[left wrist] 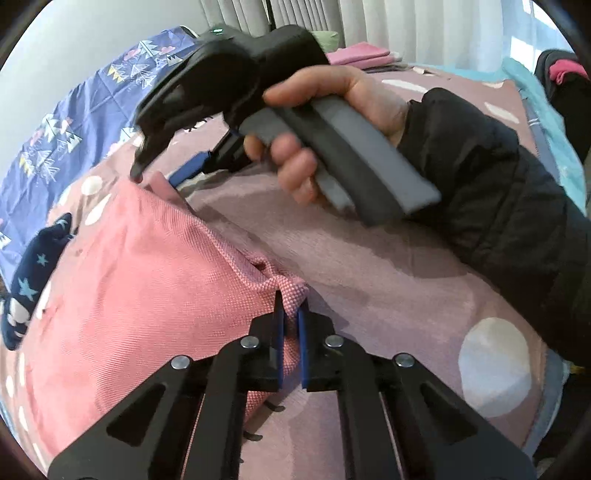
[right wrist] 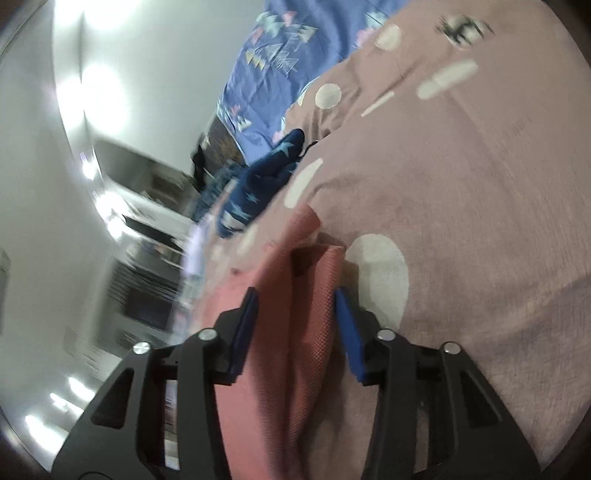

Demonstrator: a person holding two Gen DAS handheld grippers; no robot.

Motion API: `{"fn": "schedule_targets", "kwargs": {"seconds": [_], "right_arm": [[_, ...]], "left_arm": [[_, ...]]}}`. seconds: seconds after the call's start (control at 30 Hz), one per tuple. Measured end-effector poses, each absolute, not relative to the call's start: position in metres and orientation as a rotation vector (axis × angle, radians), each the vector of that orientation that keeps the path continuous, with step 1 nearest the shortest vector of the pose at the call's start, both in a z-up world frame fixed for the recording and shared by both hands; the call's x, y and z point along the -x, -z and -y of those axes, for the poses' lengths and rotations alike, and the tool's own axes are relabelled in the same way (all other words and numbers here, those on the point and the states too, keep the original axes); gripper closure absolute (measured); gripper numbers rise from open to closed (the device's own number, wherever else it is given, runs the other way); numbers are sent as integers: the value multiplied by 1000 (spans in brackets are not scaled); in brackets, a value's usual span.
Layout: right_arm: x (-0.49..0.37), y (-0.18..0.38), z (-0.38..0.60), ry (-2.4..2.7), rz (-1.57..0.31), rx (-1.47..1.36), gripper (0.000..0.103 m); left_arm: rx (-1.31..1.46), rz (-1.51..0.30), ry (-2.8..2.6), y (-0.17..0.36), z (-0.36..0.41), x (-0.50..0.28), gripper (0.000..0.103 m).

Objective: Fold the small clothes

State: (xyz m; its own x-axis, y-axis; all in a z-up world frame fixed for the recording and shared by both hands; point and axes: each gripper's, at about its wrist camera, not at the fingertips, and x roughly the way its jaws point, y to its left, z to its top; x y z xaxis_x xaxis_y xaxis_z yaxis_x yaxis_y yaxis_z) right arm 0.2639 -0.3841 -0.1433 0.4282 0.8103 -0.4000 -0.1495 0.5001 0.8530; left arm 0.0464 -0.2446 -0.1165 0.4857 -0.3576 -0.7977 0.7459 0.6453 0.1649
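1. Centrally: pink woven garment of coarse basket-weave cloth, spread on mauve fleecy bedspread with white dots and dashes; near corner bunched into a small peak.
2. Left gripper, black plastic linkage with blue pads: pressed together, pinching the bunched corner of the pink garment; cloth squeezed thin between the pads.
3. Right gripper, same build: jaws spread partway, a raised fold of the pink garment standing between the blue pads; whether the pads press the cloth cannot be told, picture blurred. Also seen from the left wrist, tips down at the garment's far edge.
4. Person's hand wrapped round the grey-and-black ribbed handle of the right gripper; black padded sleeve cut off at the frame edge.
5. Navy soft item with pale star print, rumpled, beside the garment's left edge; shape hard to make out.
6. Blue quilted cover with triangle-tree print, behind the bedspread.
7. Folded pink cloth stack, far off near pale pleated curtains; detail too small.
8. Room beyond, right wrist view: smeared, unreadable.
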Motion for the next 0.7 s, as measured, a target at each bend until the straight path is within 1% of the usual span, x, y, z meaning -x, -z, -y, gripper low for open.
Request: {"fn": "schedule_targets", "kwargs": {"seconds": [0.1, 0.2, 0.23, 0.27, 0.33, 0.37, 0.4, 0.43, 0.47, 0.57, 0.63, 0.7], "right_arm": [[-265, 145, 394, -720, -948, -930, 63], [-263, 138, 385, -678, -1002, -838, 59], [-262, 134, 377, -654, -1033, -784, 55], [-260, 130, 370, -638, -1049, -738, 48], [-259, 123, 351, -604, -1060, -629, 40], [-259, 123, 346, -581, -1050, -602, 43], [-261, 124, 341, -550, -1032, -584, 49], [-265, 125, 339, -503, -996, -577, 87], [-269, 126, 339, -463, -969, -576, 96], [-268, 119, 350, -540, -879, -689, 97], [-259, 99, 349, -536, -776, -620, 98], [-260, 100, 353, -487, -739, -600, 98]], "left_arm": [[-520, -819, 729, 120, 245, -56, 97], [-497, -831, 743, 121, 242, -59, 97], [-495, -831, 746, 121, 242, -59, 97], [-495, -830, 750, 122, 242, -60, 97], [-491, -830, 760, 122, 243, -60, 97], [-486, -832, 765, 123, 242, -61, 97], [-481, -834, 771, 124, 242, -63, 97], [-479, -833, 773, 124, 242, -62, 97], [-478, -831, 775, 124, 242, -63, 97], [-463, -819, 790, 123, 239, -61, 97], [-446, -819, 804, 123, 236, -62, 97], [-441, -823, 816, 125, 229, -60, 97]]}}
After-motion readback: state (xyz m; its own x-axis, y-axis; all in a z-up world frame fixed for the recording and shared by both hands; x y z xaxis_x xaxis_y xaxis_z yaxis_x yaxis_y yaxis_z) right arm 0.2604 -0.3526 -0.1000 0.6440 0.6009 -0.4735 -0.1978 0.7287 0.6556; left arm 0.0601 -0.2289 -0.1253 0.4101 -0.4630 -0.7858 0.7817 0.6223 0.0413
